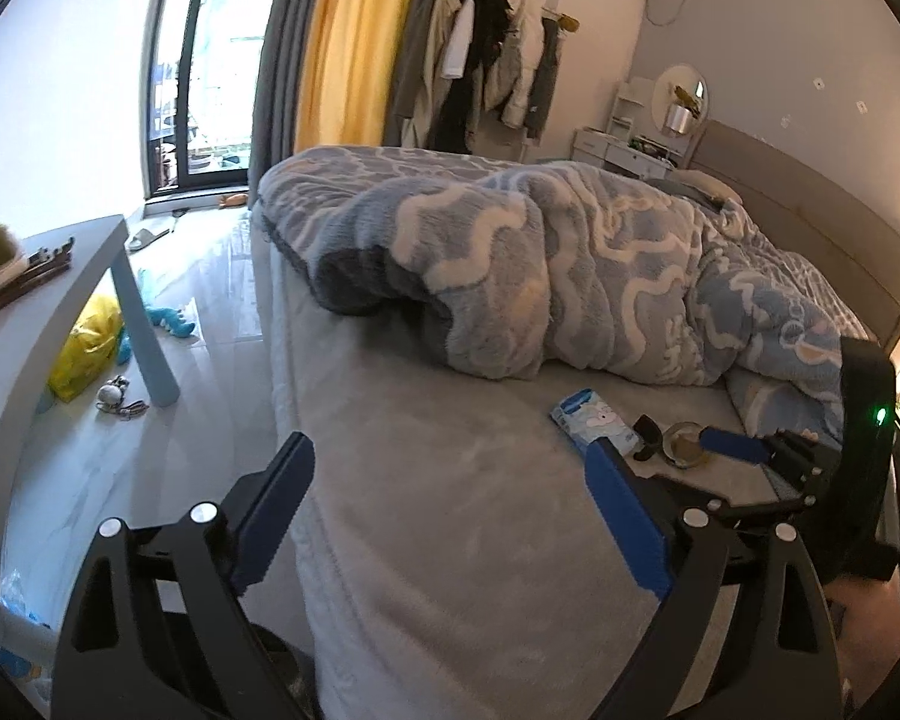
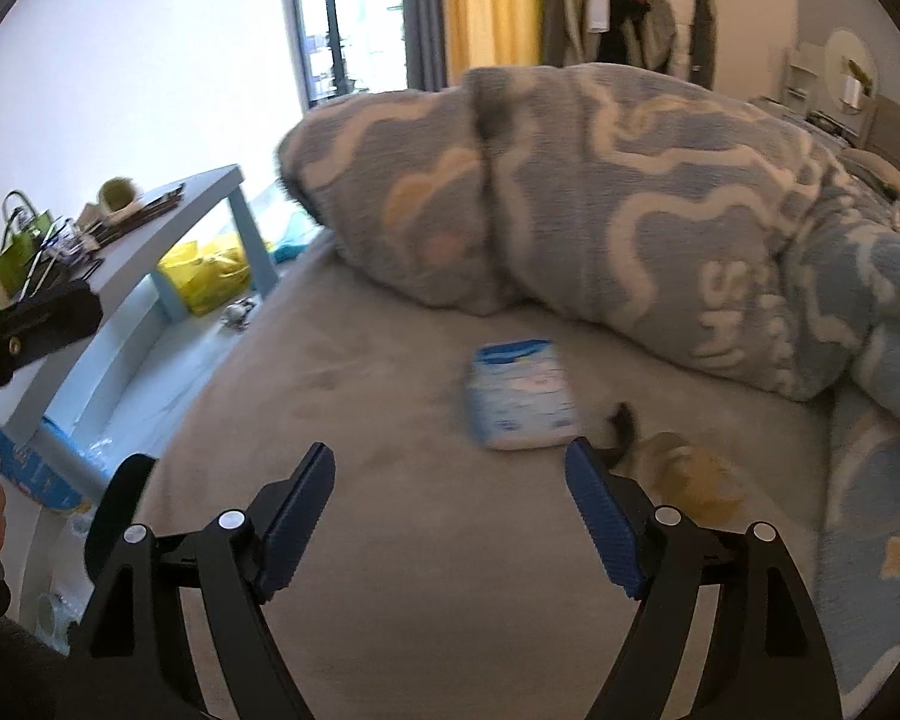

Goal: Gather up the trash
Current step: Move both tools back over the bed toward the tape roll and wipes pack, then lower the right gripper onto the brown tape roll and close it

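Both grippers spread wide over the bed, nothing between the jaws.

Left gripper (image 1: 450, 504) hangs over the edge of the grey bed sheet (image 1: 450, 480), jaws wide apart and empty. Right gripper (image 2: 450, 510) also gapes, empty, above the sheet. Trash lies on the sheet just ahead of the right gripper: a blue-and-white tissue pack (image 2: 519, 396), and just beside it to the right a small round cup (image 2: 699, 480), blurred, with a dark scrap (image 2: 621, 420) between them. A rumpled blue blanket (image 1: 540, 264) lies behind the pack. A pale blue side table (image 1: 60, 312) stands beside the bed, a yellow bag (image 1: 87, 348) under it.
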`<state>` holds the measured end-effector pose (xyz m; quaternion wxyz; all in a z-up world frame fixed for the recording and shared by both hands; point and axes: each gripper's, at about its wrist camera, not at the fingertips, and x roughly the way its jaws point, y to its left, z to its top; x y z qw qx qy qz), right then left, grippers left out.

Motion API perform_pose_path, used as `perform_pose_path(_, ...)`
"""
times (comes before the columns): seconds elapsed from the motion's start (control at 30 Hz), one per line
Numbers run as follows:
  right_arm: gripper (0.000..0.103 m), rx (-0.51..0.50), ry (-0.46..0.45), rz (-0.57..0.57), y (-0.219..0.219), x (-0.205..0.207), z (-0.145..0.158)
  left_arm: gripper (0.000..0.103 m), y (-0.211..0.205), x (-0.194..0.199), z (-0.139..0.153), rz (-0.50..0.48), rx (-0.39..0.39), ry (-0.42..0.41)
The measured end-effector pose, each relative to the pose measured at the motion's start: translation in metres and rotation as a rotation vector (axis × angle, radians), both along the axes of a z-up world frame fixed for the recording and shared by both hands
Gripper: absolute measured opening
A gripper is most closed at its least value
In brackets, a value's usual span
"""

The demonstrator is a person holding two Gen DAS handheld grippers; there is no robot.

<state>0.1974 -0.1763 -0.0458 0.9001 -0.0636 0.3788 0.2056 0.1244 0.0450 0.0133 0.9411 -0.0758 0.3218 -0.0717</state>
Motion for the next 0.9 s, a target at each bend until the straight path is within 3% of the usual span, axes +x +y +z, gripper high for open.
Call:
perform_pose_path(0.23, 0.08, -0.028, 0.008, -0.065, -0.034, 0.018, -0.004, 0.093, -0.018, 0.02, -0.006, -0.029, 0.012, 0.015)
perform_pose_path(0.33, 0.068, -0.04, 0.019, -0.085, -0.045, 0.027, -0.007, 0.093, -0.024, 0.028, -0.009, -0.036, 0.004, 0.024)
perform_pose_path(0.47, 0.06, -0.045, 0.035, -0.112, -0.057, 0.038, -0.009, 0.093, -0.034, 0.037, -0.011, -0.054, 0.015, 0.028)
perform_pose_path(0.9, 0.041, -0.032, 0.13, -0.154, -0.087, 0.066, -0.028, 0.093, -0.059, 0.068, -0.02, -0.112, 0.018, 0.057)
